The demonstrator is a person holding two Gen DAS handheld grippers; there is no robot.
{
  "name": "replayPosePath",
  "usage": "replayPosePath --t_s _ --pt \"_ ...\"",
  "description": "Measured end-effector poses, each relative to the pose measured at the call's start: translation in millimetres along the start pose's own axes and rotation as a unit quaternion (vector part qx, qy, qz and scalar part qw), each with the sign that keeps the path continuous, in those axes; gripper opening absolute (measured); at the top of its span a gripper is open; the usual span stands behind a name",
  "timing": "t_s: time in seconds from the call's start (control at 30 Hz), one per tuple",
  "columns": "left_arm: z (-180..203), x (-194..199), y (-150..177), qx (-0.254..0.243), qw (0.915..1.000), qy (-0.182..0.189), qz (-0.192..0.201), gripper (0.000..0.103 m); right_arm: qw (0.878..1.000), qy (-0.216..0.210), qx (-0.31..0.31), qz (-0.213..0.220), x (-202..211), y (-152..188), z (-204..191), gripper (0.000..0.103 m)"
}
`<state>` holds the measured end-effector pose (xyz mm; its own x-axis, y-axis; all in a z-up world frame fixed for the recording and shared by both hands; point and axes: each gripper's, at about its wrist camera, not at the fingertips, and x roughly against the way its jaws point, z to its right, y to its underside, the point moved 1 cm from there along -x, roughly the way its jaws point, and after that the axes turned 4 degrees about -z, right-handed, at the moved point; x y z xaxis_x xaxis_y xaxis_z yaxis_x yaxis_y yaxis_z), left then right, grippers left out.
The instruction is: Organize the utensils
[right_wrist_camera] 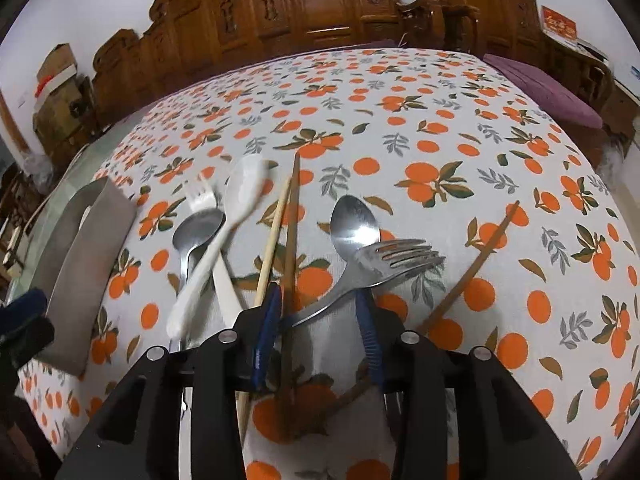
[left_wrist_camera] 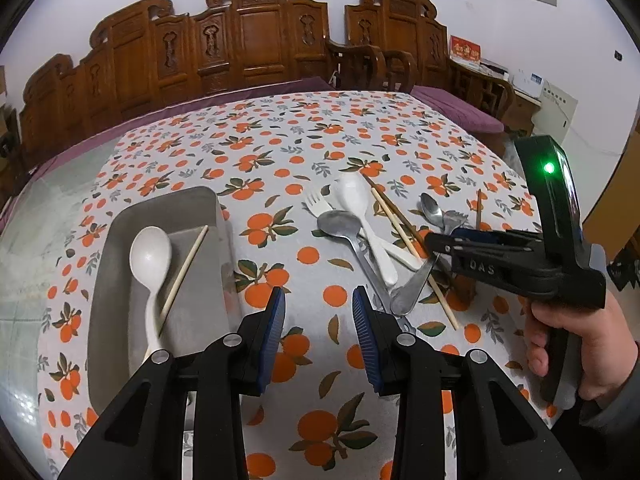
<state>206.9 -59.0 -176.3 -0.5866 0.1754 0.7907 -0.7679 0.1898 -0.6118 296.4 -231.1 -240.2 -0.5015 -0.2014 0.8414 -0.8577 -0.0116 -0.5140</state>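
left wrist view: left gripper (left_wrist_camera: 319,322) hovered over the cloth (left_wrist_camera: 280,152) just right of the tray (left_wrist_camera: 168,208), jaws apart, nothing between them. tray held a white spoon (left_wrist_camera: 151,256) and a pale chopstick (left_wrist_camera: 185,274). right of the tray lay the pile: metal spoon (left_wrist_camera: 340,224), another white spoon (left_wrist_camera: 354,200), white fork (left_wrist_camera: 316,202), more chopsticks. right gripper (left_wrist_camera: 434,246) was down at the pile's far side from the tray, a hand (left_wrist_camera: 568,344) on its grip.

right wrist view: right gripper's jaws straddled the metal fork (right_wrist_camera: 384,262) at its handle, well right of the tray. the pads (right_wrist_camera: 268,320) looked not yet pressed on it, so released, fork between them but not held. a second metal spoon (right_wrist_camera: 354,222) lay under the fork's head; a dark chopstick (right_wrist_camera: 292,240) ran beside the left pad, a brown chopstick (right_wrist_camera: 472,272) lay further right.

handling, my read: fork is stiff, smooth steel, light but slippery, and its handle is thin. best taken mid-handle across the flat sides. risk: pinching the dark chopstick with it, or dragging the spoon below.
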Motion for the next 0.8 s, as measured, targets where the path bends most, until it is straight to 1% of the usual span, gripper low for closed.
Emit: replayPosePath --t_s 0.03,0.13,0.23,0.3,0.37,0.43,0.53,0.6,0.67,0.8 --pt "1 -1 0 -0.001 1.0 0.0 -0.001 0.033 1.0 0.001 -0.003 0.002 0 -1 0 0.044" --pt "3 -2 0 -0.003 1.0 0.0 -0.002 0.033 1.0 0.015 -0.008 0.01 -1 -1 -2 0.044" --pt "4 -4 1 -0.005 1.0 -0.002 -0.003 0.033 0.999 0.036 0.005 0.011 -1 0 -6 0.04" --pt "5 -6 1 -0.005 1.0 -0.004 -0.004 0.033 0.999 0.042 0.005 0.011 0 0 -5 0.034" --pt "4 -8 2 -0.004 1.0 -0.005 -0.006 0.033 0.999 0.043 -0.002 0.01 1 0 -1 0.021" --pt "4 -10 2 -0.004 0.9999 -0.005 -0.008 0.033 0.999 0.034 -0.013 0.007 3 0 4 0.016" --pt "5 -13 3 -0.006 0.9999 -0.006 -0.011 0.033 0.999 0.03 -0.016 0.005 3 1 5 0.014" --pt "6 -14 4 -0.008 0.9999 -0.007 -0.012 0.033 1.0 0.021 -0.024 0.002 5 3 7 0.012" --pt "6 -15 5 -0.01 0.9998 -0.007 -0.014 0.033 1.0 0.007 -0.029 0.001 7 3 9 0.007" --pt "6 -21 6 -0.011 0.9997 -0.009 -0.019 0.033 0.999 -0.007 -0.032 0.006 14 3 11 0.004"
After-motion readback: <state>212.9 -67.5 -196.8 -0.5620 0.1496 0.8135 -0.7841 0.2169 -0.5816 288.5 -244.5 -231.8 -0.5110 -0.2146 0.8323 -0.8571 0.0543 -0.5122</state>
